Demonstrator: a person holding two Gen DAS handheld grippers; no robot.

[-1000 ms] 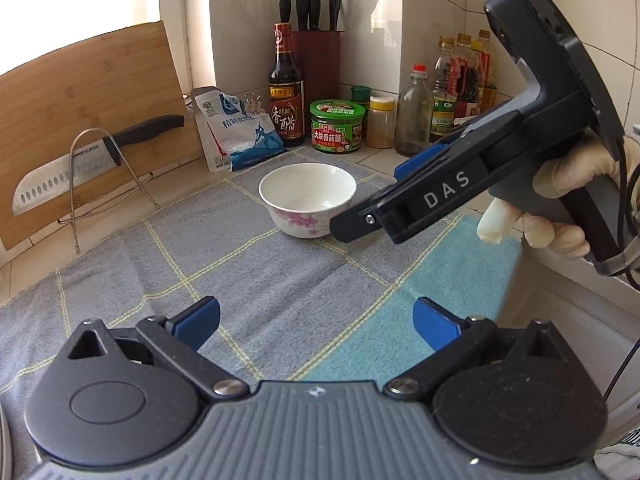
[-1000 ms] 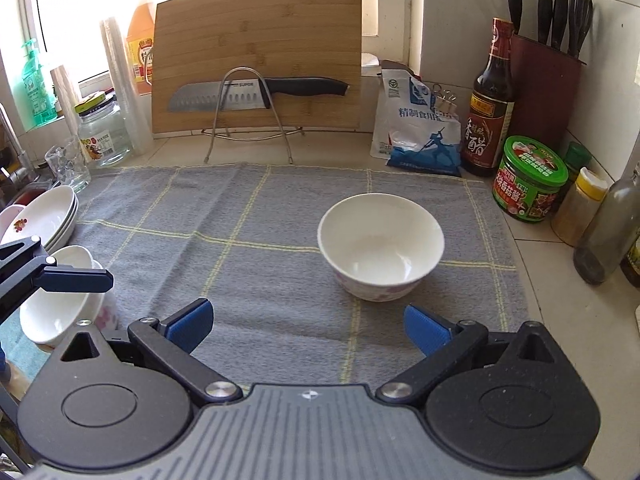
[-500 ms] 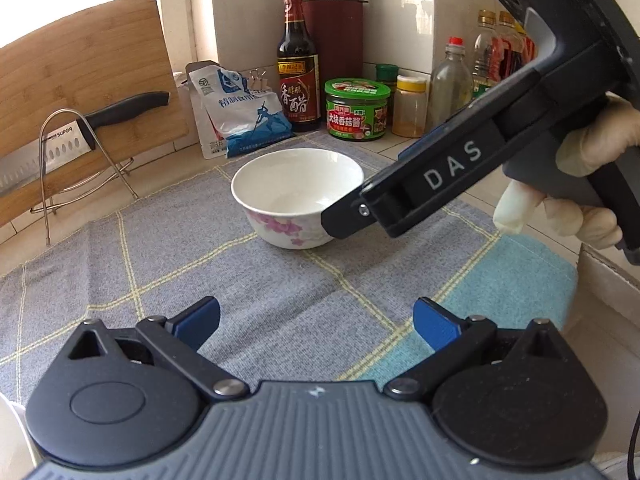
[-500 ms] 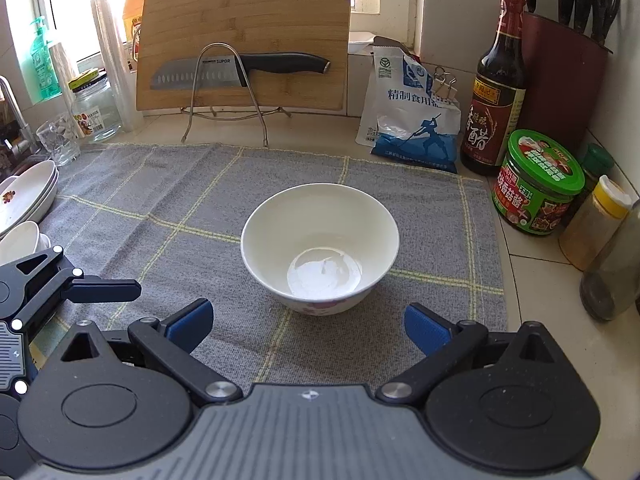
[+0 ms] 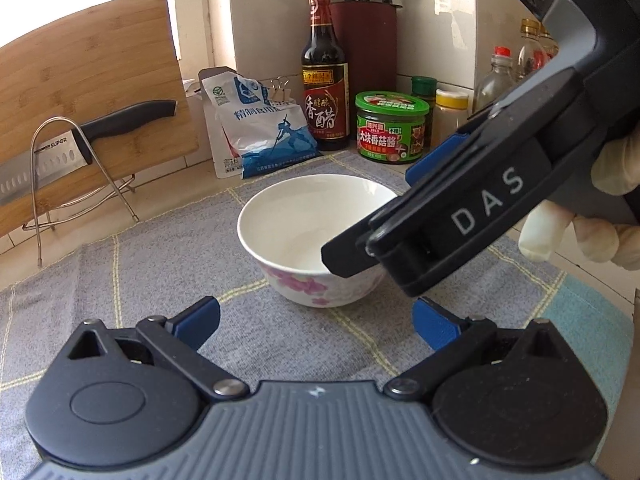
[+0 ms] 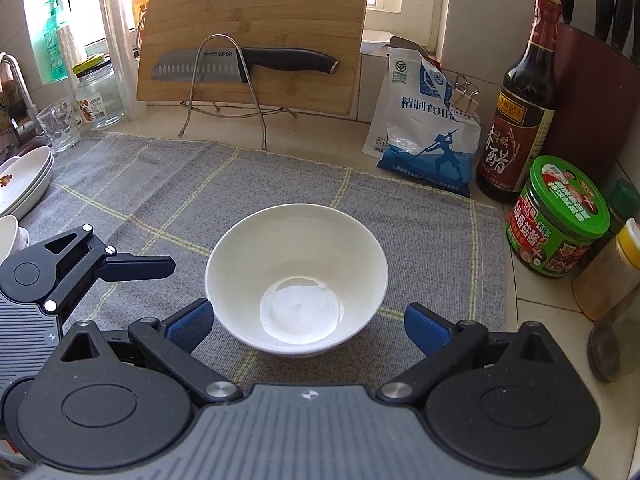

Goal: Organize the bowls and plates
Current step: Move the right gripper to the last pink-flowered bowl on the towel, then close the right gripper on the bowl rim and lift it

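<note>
- A white ceramic bowl with pink flowers on its outer wall (image 6: pixel 296 276) sits upright on the grey woven cloth with yellow grid lines (image 6: pixel 420 216) that covers the tabletop.
- The right gripper (image 6: pixel 308 322) is the nearer one: the bowl lies straight ahead of its jaws and between them, its near rim spanning almost the whole gap between the two blue pads.
- Those jaws are spread wide, one pad just beside the left of the rim and the other a little off to the right; neither looks to be touching the bowl yet.
- In the left wrist view the right gripper hangs over the bowl's right rim, gripped by a hand in a pale glove (image 5: pixel 600 216).
- The left gripper (image 5: pixel 316 322) also has its jaws apart and holds nothing; the bowl sits ahead of them with a strip of bare cloth between.
- The bowl is round, so no long axis governs the grasp; my guess is the pick depends on one pad going inside the rim and one outside.
- Far to the left of the right jaws, stacked white plates (image 6: pixel 24 184) and another white bowl (image 6: pixel 8 236) wait, probably the destination.
</note>
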